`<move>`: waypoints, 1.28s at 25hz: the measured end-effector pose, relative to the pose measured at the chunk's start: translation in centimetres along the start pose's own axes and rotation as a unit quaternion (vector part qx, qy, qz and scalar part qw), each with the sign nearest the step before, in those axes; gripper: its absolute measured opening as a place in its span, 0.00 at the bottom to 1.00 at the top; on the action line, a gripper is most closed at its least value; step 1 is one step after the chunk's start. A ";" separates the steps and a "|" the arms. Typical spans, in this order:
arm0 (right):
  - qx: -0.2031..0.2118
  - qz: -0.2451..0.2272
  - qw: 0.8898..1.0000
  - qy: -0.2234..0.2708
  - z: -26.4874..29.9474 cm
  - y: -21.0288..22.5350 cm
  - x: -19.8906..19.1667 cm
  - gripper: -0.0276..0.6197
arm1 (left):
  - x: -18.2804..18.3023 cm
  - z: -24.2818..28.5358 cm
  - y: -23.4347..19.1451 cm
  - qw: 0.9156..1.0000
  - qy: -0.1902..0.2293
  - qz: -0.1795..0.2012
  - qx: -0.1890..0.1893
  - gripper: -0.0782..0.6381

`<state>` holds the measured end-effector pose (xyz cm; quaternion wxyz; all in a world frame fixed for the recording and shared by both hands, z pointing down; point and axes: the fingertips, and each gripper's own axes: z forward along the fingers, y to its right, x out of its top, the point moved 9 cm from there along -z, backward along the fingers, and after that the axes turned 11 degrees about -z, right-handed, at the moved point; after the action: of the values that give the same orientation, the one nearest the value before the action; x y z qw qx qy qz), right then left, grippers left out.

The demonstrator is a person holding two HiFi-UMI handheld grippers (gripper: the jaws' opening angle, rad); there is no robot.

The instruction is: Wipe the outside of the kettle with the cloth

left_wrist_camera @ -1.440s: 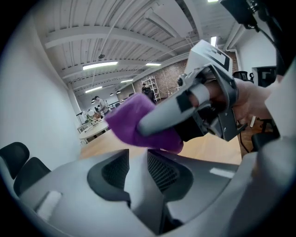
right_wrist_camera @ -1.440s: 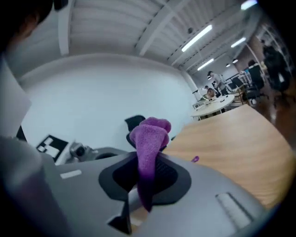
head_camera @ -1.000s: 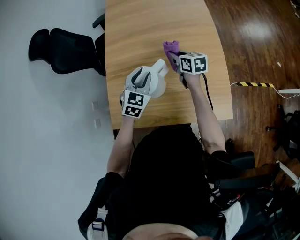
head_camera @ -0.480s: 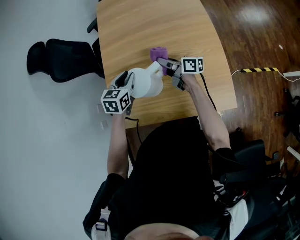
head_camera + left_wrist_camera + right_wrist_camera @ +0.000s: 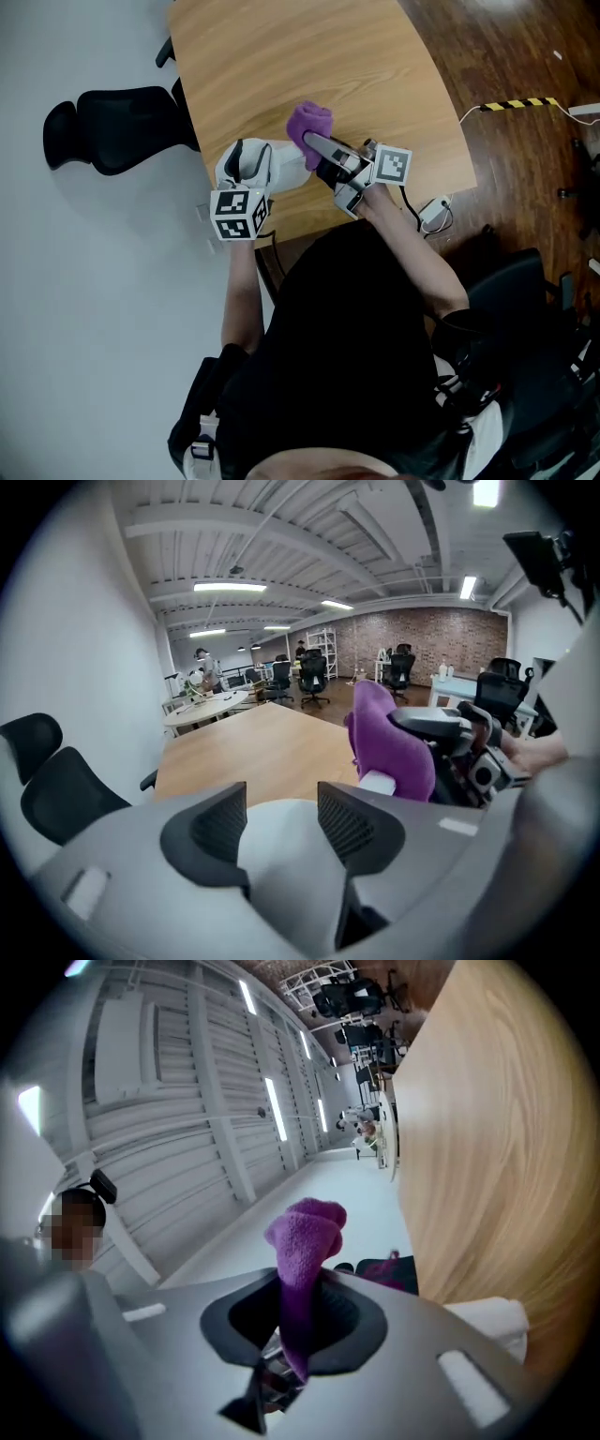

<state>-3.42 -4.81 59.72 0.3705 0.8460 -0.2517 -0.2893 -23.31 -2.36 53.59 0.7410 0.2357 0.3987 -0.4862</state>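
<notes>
The white kettle [image 5: 277, 167] stands near the table's front left corner. My left gripper [image 5: 246, 169] reaches onto its left side. In the left gripper view the kettle [image 5: 281, 864] shows between the jaws of my left gripper [image 5: 281, 808], which are opening; the pads do not press on it. My right gripper [image 5: 319, 145] is shut on the purple cloth [image 5: 309, 122], held beside the kettle's upper right. In the right gripper view the cloth [image 5: 305, 1237] sticks up out of my right gripper [image 5: 298, 1312], which tilts upward. The cloth [image 5: 389, 742] hangs behind the kettle's spout [image 5: 377, 782].
The wooden table [image 5: 281, 56] stretches away behind the kettle. A black office chair [image 5: 112, 127] stands at its left. A white power adaptor [image 5: 436, 211] and a strip of yellow-black tape [image 5: 511, 103] lie on the wooden floor at the right.
My right gripper has swung the cloth in from the right, tilting up beside the kettle. The left gripper has shifted to the kettle's left side.
</notes>
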 end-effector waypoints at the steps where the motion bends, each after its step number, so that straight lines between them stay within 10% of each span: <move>1: -0.005 0.001 1.000 0.006 -0.2 0.3 -1.2 0.12 | -0.3 -0.1 0.0 1.000 0.002 0.003 0.003 0.24; 5: -0.113 0.028 0.992 0.041 -4.7 5.0 -4.2 0.12 | -0.8 -0.7 0.5 1.000 0.012 0.016 0.010 0.24; 8: -0.271 0.134 0.952 0.043 -8.7 9.8 -7.5 0.12 | -0.9 -0.9 0.7 0.999 0.028 0.027 0.029 0.23; 18: -0.372 0.243 0.896 0.023 -11.4 19.3 -10.9 0.10 | -0.1 2.4 0.8 0.998 0.023 0.040 0.037 0.23; 25: -0.362 0.201 0.896 -0.164 -11.4 17.2 -11.5 0.11 | -0.1 1.6 -0.4 0.995 0.029 0.091 -0.007 0.19; 28: -0.343 0.169 0.901 -0.206 -11.0 15.0 -10.6 0.11 | 0.3 -0.2 -1.6 0.997 0.037 0.058 -0.039 0.19; 32: -0.233 0.041 0.966 -0.100 -6.3 8.6 -2.4 0.12 | -1.1 -1.3 -3.0 0.998 0.004 0.017 0.058 0.19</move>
<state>-2.70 -5.35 70.57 0.5424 0.6917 -0.2476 -0.4076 -26.69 -2.06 53.88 0.7327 0.2867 0.3687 -0.4950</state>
